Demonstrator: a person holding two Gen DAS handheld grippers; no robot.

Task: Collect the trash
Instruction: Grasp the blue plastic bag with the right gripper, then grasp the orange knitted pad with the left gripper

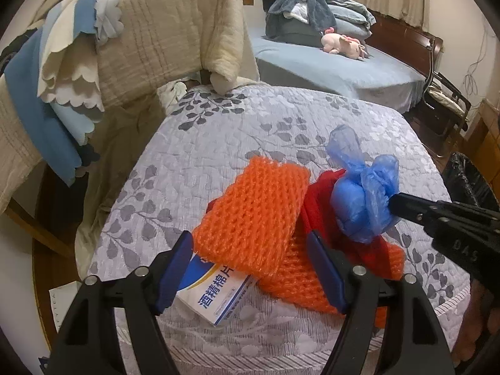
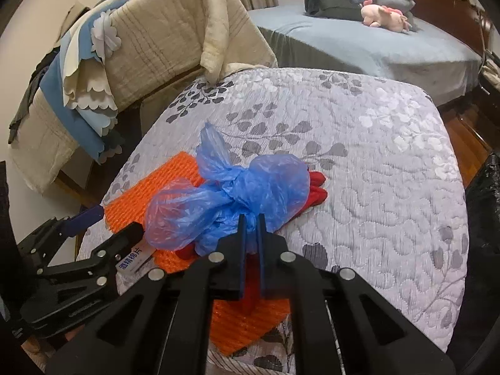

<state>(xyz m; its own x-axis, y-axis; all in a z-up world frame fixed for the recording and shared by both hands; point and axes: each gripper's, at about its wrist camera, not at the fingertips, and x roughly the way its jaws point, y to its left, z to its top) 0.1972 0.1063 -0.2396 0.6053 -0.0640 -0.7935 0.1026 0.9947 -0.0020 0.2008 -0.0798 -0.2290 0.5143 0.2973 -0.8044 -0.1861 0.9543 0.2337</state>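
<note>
A knotted blue plastic bag [image 2: 237, 193] is pinched at its near edge by the closed right tongs [image 2: 251, 228], resting on red mesh [image 1: 368, 250] and orange mesh [image 1: 250, 215] on a leaf-patterned quilt [image 2: 359, 156]. The left tongs [image 1: 250, 268] are held open around the orange mesh's near end, above a small white box [image 1: 215, 297] printed "酒精棉片".

A quilted leaf-patterned cover [image 1: 250, 143] fills mid-frame; orange foam netting [image 1: 250, 215] and a white-and-blue box [image 1: 218, 300] lie on it, lower centre.
</note>
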